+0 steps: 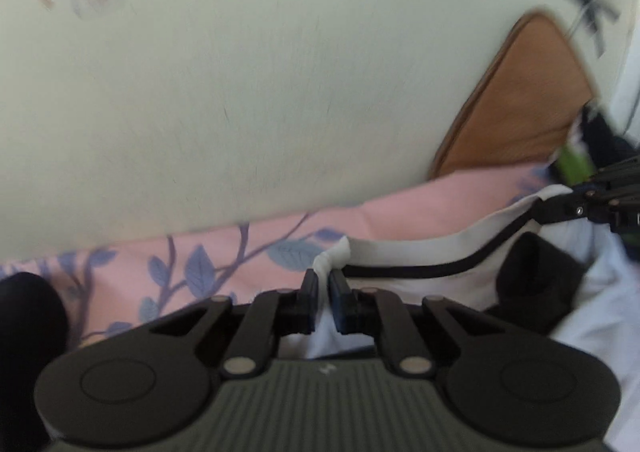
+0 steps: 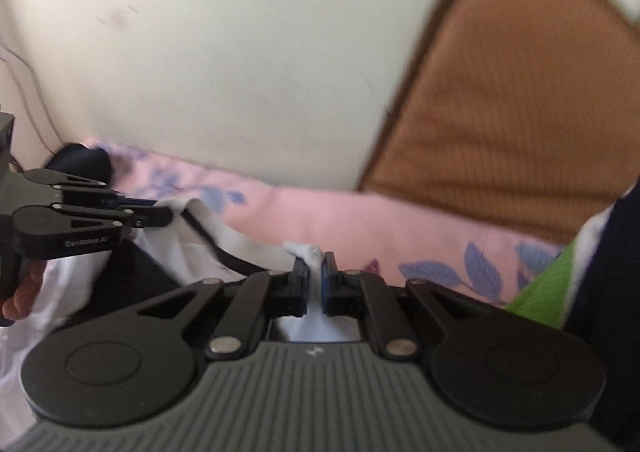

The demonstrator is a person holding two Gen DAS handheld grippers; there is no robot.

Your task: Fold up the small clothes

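Observation:
A small white garment [image 1: 404,252] with a black trim line [image 1: 440,271] is stretched between my two grippers above a pink bedsheet. In the left wrist view my left gripper [image 1: 324,280] is shut on a bunched white corner of it. The right gripper [image 1: 540,207] grips the other end at the far right. In the right wrist view the right gripper [image 2: 315,263] is shut on a white corner, and the garment [image 2: 200,240] runs left to the left gripper [image 2: 164,213]. A black part of the cloth [image 1: 532,276] hangs below the held edge.
A pink sheet with blue leaves [image 1: 248,248] lies under the garment. A pale wall [image 1: 280,71] stands close behind. A brown cushion [image 2: 520,99] leans against the wall on the right. Green cloth [image 2: 540,286] lies at the right. A hand [image 2: 22,294] holds the left gripper.

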